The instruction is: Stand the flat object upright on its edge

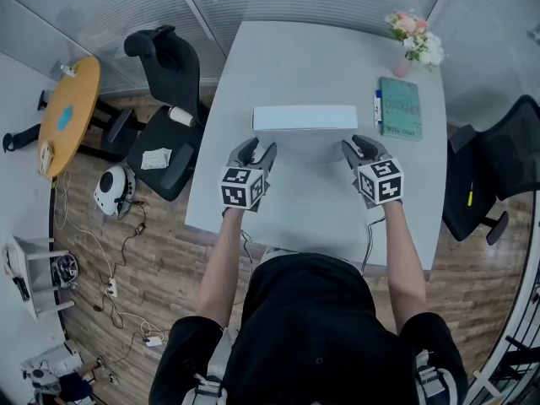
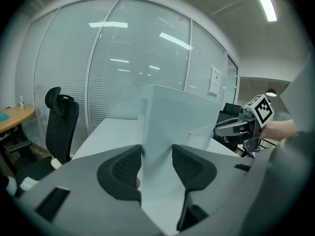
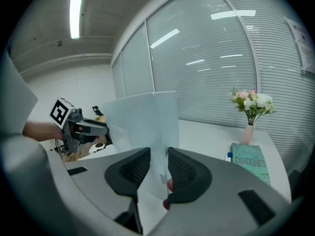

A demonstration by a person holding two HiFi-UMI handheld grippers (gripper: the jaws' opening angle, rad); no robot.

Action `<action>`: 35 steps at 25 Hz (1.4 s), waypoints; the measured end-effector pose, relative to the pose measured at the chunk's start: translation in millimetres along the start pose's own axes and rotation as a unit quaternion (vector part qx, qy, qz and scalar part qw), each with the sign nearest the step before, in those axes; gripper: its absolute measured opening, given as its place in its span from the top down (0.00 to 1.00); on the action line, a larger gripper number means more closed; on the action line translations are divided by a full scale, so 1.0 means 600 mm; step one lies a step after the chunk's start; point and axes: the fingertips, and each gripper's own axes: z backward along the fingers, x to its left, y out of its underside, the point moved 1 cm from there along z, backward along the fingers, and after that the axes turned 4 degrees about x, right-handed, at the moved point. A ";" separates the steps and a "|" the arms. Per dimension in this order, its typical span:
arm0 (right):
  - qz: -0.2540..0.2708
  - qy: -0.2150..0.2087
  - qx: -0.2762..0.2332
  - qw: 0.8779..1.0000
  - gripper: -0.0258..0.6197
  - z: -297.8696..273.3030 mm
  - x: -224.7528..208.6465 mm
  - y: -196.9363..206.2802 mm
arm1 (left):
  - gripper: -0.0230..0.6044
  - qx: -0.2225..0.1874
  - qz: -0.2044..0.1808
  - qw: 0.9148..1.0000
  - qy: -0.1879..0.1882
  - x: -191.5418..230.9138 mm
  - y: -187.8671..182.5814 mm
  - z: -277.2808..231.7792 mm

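currently, items listed by size, each with its hazard.

tabletop (image 1: pixel 321 57): white, smooth, bare around the work area. hazard: a slick face gives the narrow bottom edge of the box little to bite on, so that edge may skate out if nudged.

flat white box (image 1: pixel 305 118): long and thin, standing on its long edge across the middle of the tabletop, one end at each claw. judged to be at the letting-go stage. hazard: a tall face over a slim base. any lean or sideways tug at release would likely tip it flat, toward or away from the person.

left claw (image 1: pixel 256 147): spread about the left end of the box, pads flanking it with no clear press. hazard: a pad dragging on the face during withdrawal would twist that end.

right claw (image 1: pixel 361 144): pinching the right end of the box. hazard: with one end slack and the other clamped, a small roll of this hand could lever the whole box over. uneven opening would shove it.

teal book (image 1: pixel 399 108): lying flat, well apart to the right. hazard: minor, struck only by a long slide.

vase of flowers (image 1: pixel 403 64): far right corner, beyond the book. hazard: low, outside the likely fall path.
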 end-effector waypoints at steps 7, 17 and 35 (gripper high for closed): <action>-0.010 0.002 0.001 1.000 0.77 0.012 -0.004 0.006 | 0.64 0.003 0.006 1.000 -0.011 -0.003 0.006 0.007; -0.004 -0.009 -0.009 1.000 0.79 0.036 0.006 0.005 | 0.64 -0.012 0.020 0.999 -0.024 -0.019 0.007 0.037; 0.003 -0.015 -0.040 0.999 0.93 0.124 0.063 0.055 | 0.83 -0.060 0.033 0.997 -0.037 -0.144 0.027 0.099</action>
